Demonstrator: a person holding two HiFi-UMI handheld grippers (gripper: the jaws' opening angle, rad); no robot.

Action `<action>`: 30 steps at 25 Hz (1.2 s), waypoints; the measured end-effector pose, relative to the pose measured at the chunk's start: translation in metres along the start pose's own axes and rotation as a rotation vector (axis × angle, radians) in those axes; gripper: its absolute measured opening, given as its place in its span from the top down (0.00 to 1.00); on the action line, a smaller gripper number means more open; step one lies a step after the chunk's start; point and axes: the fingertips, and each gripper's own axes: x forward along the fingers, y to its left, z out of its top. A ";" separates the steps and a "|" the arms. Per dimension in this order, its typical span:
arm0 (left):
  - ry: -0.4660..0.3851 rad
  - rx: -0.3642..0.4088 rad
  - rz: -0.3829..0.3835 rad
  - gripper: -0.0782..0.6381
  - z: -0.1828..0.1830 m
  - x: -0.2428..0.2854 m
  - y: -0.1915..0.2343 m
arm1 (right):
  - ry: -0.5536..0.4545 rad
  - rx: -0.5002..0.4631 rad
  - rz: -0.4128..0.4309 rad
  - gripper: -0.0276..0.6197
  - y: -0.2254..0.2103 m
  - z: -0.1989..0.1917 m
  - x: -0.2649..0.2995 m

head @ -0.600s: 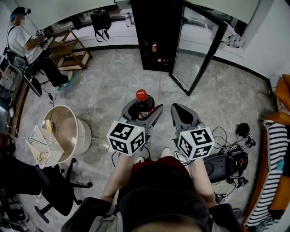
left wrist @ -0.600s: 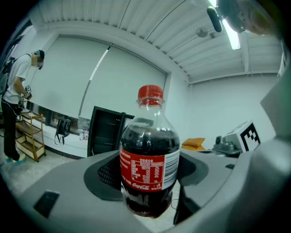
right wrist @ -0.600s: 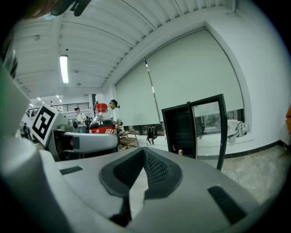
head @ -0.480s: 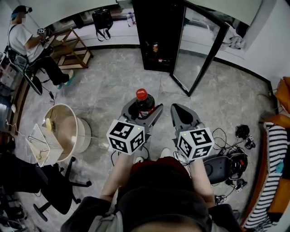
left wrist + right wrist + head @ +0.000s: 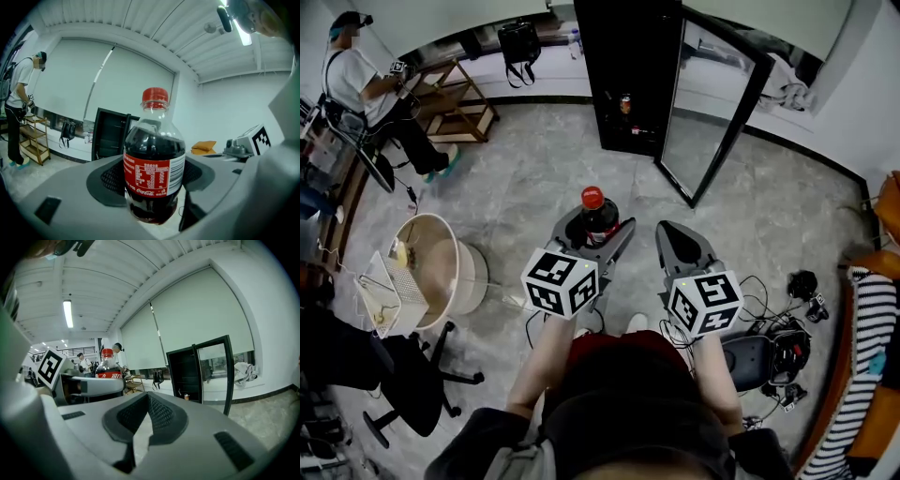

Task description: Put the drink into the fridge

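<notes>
1. Cola bottle (image 5: 153,164), red cap. Upright, off the floor, btwn the jaws of the left gripper (image 5: 598,223). Jaws stand wide, pads pressed on its sides. Left gripper view only: label, and dark drink up to the shoulder. Head view gives just cap and top.
2. Right gripper (image 5: 149,401). Own view only: pads meet at the tips, nothing btwn them. Held beside the left one, not touching.
3. Fridge (image 5: 628,56), black, far side of room, well apart from the bottle. Glass door (image 5: 712,103) swung open. Contents: one can (image 5: 624,103) on a shelf; rest too dark to tell.
4. Round cream tub (image 5: 473,281), on floor at left; head view only. Wire basket (image 5: 380,305) rests on its rim. Small yellow item at the rim, unidentified.
5. Person (image 5: 356,80) at wooden rack (image 5: 455,98), back left.
</notes>
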 end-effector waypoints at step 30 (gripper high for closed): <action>0.005 0.058 0.034 0.44 0.029 0.044 -0.024 | -0.029 0.115 -0.047 0.93 -0.069 0.000 -0.025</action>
